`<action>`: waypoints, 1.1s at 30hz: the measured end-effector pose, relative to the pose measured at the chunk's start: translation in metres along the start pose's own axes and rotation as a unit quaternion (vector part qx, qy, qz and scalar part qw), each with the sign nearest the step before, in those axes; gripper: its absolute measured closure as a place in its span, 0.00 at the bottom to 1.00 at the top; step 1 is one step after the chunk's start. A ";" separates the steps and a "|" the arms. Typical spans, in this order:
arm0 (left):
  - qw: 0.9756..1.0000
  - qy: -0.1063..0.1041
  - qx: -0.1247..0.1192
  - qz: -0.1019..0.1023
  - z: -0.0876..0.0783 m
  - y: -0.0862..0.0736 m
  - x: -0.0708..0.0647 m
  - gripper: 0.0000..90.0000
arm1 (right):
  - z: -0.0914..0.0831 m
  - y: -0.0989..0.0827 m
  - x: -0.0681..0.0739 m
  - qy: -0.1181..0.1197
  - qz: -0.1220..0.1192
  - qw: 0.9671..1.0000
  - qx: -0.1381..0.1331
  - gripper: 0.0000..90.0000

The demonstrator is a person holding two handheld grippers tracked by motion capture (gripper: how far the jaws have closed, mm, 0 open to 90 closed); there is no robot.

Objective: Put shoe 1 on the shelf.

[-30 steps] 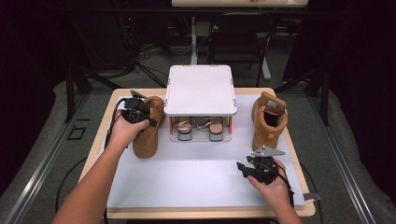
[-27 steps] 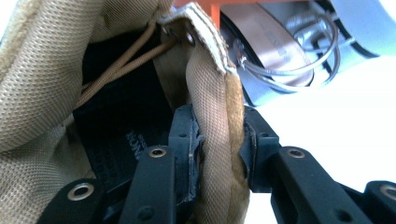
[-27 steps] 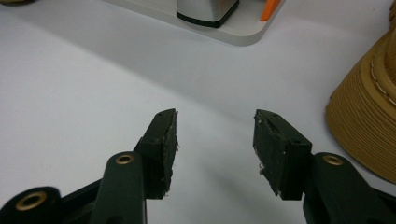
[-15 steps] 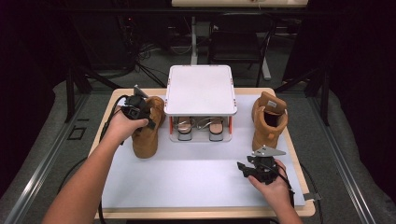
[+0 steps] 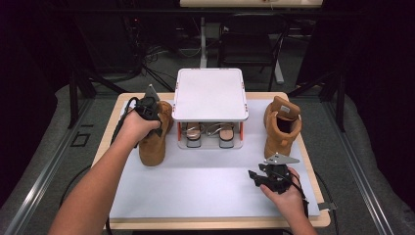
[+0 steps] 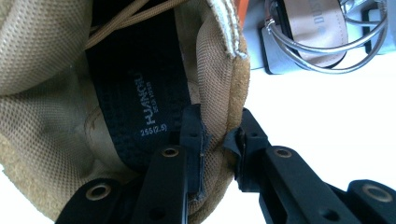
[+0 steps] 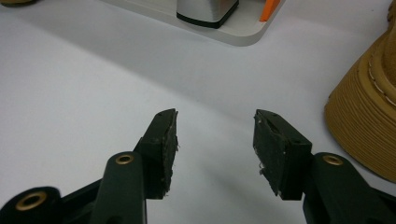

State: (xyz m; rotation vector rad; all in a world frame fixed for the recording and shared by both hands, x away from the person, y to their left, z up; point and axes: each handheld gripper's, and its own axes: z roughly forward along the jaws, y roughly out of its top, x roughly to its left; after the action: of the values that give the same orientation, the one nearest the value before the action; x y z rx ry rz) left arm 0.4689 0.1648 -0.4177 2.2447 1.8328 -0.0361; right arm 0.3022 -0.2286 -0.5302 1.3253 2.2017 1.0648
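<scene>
Evidently the work was at its start: the left gripper point(image 6: 215, 135) had taken hold of the tan suede lace-up boot on the left point(image 5: 155, 134), and nothing about that boot suggested it had yet been lifted from the white table mat point(image 5: 205, 181). Its jaws had just been closing, and by this moment they pinched the boot's padded collar wall between them, one jaw inside the opening beside the black insole with its printed size label point(image 6: 140, 102), the other outside against the suede. So the boot lay straddled by those jaws at its rim, with the bulk of it spreading away to the inner jaw's side. Beyond the outer jaw stood the white two-tier shoe rack with orange posts point(image 5: 209, 93), a pair of silver-strapped sandals point(image 5: 210, 133) on its lower shelf.

The right gripper point(image 7: 215, 140) hung slack, jaws apart with only bare mat between them. The second tan boot point(image 5: 281, 125) stood off to the side of its right-hand jaw, near but not touching; I could not quite tell whether the sole seen there was upright or leaning.

What was left, I would judge, was nearly everything: raising the gripped boot, placing it, probably on the rack, and then dealing with its partner.
</scene>
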 end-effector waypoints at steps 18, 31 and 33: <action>1.000 0.009 -0.013 -0.003 -0.043 0.000 0.015 0.72 | 0.001 0.000 0.000 0.000 0.000 1.000 0.003 0.55; 0.998 0.045 -0.006 -0.038 -0.044 0.001 0.048 0.69 | 0.001 0.000 0.000 0.000 0.000 1.000 0.003 0.55; 0.998 0.040 0.003 -0.044 -0.037 0.002 0.052 0.68 | 0.001 0.000 0.000 -0.001 -0.001 1.000 0.003 0.55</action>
State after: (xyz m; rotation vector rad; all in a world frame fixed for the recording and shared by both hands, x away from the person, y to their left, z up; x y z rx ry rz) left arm 0.4774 0.2223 -0.3901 2.1985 1.9739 0.0341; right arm 0.3025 -0.2279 -0.5312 1.3267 2.2057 1.0568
